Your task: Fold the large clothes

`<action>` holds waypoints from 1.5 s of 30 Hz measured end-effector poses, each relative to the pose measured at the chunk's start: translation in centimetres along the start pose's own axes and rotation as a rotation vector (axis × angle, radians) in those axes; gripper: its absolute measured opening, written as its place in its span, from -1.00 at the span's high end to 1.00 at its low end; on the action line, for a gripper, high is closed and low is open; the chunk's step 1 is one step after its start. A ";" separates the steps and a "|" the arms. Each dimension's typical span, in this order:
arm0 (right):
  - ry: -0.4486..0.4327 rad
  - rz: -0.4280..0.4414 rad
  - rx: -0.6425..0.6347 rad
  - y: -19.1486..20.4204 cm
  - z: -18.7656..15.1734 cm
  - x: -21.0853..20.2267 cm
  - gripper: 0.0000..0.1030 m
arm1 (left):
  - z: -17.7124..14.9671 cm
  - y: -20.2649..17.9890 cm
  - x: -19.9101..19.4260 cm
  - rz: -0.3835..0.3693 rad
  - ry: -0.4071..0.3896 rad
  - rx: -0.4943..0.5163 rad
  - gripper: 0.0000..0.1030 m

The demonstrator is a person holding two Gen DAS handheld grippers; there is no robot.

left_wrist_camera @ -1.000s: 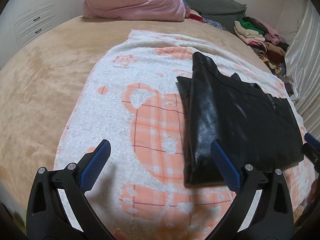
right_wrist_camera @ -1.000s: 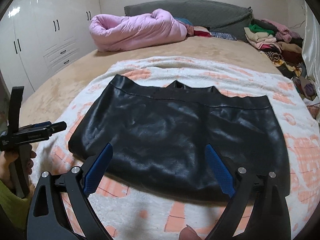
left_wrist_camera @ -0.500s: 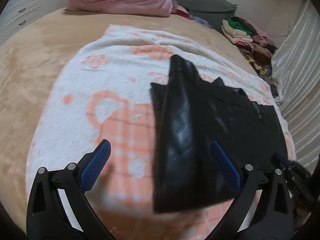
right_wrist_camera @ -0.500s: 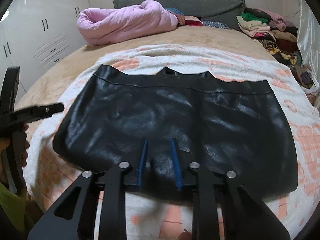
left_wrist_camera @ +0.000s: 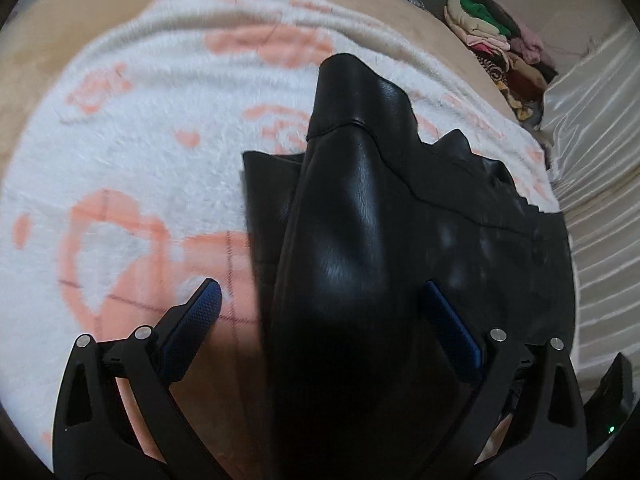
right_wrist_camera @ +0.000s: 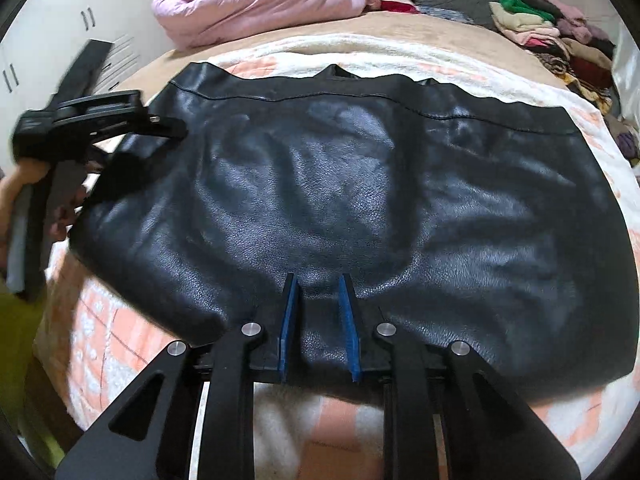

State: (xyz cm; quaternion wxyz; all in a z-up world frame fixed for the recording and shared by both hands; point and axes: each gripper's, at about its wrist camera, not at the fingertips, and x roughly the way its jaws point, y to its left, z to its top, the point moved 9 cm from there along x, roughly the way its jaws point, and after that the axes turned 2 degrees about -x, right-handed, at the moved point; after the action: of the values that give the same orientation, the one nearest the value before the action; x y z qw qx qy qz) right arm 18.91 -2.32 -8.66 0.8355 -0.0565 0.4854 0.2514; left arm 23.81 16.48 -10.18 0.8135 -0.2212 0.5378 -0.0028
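A black leather garment (right_wrist_camera: 360,184) lies flat on a white and orange blanket (right_wrist_camera: 120,340) on the bed. My right gripper (right_wrist_camera: 318,292) is shut on the middle of its near hem, with a ridge of leather pinched between the blue pads. In the left wrist view the same garment (left_wrist_camera: 360,220) runs away from me. My left gripper (left_wrist_camera: 320,286) hangs open low over its left end, one finger on each side of the raised fold. From the right wrist view, the left gripper (right_wrist_camera: 160,124) shows at the garment's left edge, held by a hand (right_wrist_camera: 24,176).
A pink duvet (right_wrist_camera: 256,0) is bundled at the head of the bed by a grey headboard. Several folded clothes (right_wrist_camera: 552,28) are stacked at the far right. White wardrobe doors (right_wrist_camera: 80,20) stand on the left. Pale shiny cloth (left_wrist_camera: 592,120) hangs along the bed's right side.
My right gripper's jaws went from wide open to shut on the near hem and sank lower. My left gripper moved right and down, from over the blanket to over the garment's left end.
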 end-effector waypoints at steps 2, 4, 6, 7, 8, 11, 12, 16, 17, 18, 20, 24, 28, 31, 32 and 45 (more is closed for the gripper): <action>0.002 0.061 0.038 -0.4 1.3 -0.9 0.61 | 0.2 0.0 0.1 -0.012 -0.015 -0.002 -0.59; -0.052 0.053 0.040 -1.1 4.0 -2.0 0.61 | 0.4 -0.6 -0.3 -0.061 -0.028 0.004 -0.25; -0.094 0.012 0.022 -2.1 6.8 -2.2 0.61 | 0.5 -0.9 -0.6 -0.054 -0.040 0.019 -0.11; -0.115 -0.004 0.020 -2.6 8.5 -2.0 0.61 | 0.5 -1.1 -0.9 -0.052 -0.051 0.037 0.03; -0.135 -0.024 0.019 -3.2 10.2 -1.5 0.61 | 0.5 -1.4 -1.2 -0.054 -0.059 0.048 0.15; -0.124 -0.068 0.017 -4.8 13.4 1.0 0.61 | 0.7 -1.8 -2.3 -0.067 -0.076 0.067 0.36; -0.095 -0.074 0.022 -5.2 13.9 2.3 0.61 | 0.7 -1.9 -2.6 -0.071 -0.080 0.075 0.39; 0.072 -0.095 0.056 -7.0 12.3 8.7 0.62 | 1.0 -3.3 -3.7 -0.102 -0.103 0.110 0.56; 0.069 -0.100 0.045 -7.0 12.1 9.0 0.62 | 1.1 -3.6 -3.8 -0.105 -0.103 0.116 0.59; 0.064 -0.103 0.041 -7.1 12.0 9.1 0.62 | 1.3 -4.0 -3.9 -0.100 -0.105 0.124 0.59; 0.035 -0.077 0.050 -7.5 12.2 8.2 0.62 | 1.5 -4.6 -4.1 -0.093 -0.106 0.131 0.59; -0.083 0.016 0.055 -6.5 11.1 1.9 0.61 | 1.8 -5.2 -4.8 -0.096 -0.111 0.148 0.59; -0.099 0.058 -0.015 -3.8 7.5 -2.5 0.61 | 1.9 -5.4 -4.8 -0.088 -0.105 0.159 0.59; -0.063 0.062 -0.012 -3.1 3.9 -3.0 0.61 | 1.8 -5.7 -5.0 -0.066 -0.110 0.180 0.59; -0.041 0.060 -0.013 -2.8 2.8 -2.7 0.61 | 1.8 -5.8 -5.0 -0.062 -0.110 0.180 0.60; -0.269 0.111 -0.300 9.9 2.3 -6.1 -0.56 | 2.2 -6.6 -5.5 -0.040 -0.081 0.243 0.62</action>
State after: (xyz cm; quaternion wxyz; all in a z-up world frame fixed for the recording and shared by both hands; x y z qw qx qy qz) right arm 13.57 4.84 -0.81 0.8599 -0.1196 0.3288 0.3718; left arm 24.94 12.67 -2.33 0.8552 -0.1318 0.4955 -0.0754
